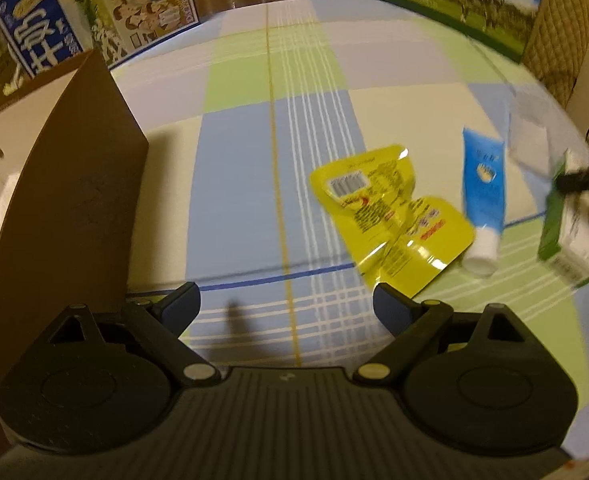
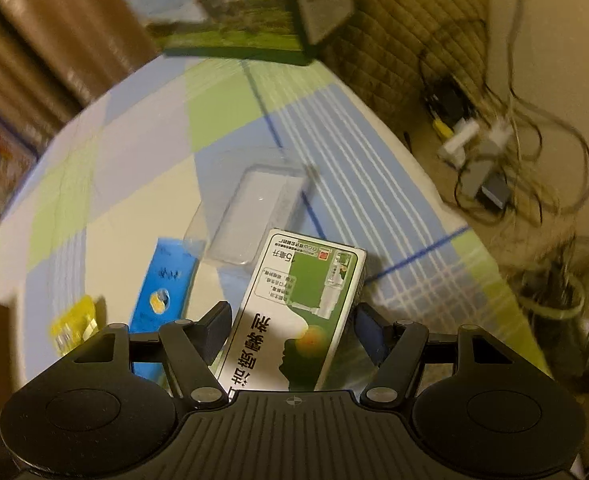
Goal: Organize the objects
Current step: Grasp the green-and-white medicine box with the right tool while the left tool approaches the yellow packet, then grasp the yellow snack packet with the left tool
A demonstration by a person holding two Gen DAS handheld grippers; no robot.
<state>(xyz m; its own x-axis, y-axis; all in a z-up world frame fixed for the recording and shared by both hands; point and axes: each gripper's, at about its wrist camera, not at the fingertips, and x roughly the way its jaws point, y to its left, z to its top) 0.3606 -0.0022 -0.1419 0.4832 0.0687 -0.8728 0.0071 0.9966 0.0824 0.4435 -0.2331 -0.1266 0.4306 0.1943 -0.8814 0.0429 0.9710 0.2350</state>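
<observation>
Left gripper (image 1: 286,304) wide open, nothing between fingers, low over checked cloth (image 1: 246,160). Brown cardboard box (image 1: 74,200) at 9 o'clock. Yellow packet (image 1: 390,216) at 2 o'clock, blue tube (image 1: 482,196) just beside it at 3 o'clock.

Right gripper (image 2: 292,332) closed on green-and-white carton (image 2: 294,308), both fingers touching its sides, above cloth. Clear plastic tray (image 2: 254,216) at 12 o'clock, beyond carton.

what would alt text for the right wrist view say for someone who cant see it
The right gripper has a green and white carton between its open fingers, above a checked tablecloth. Past it lie a clear plastic tray, a blue tube and a yellow packet; tangled cables sit on the floor to the right.
</observation>
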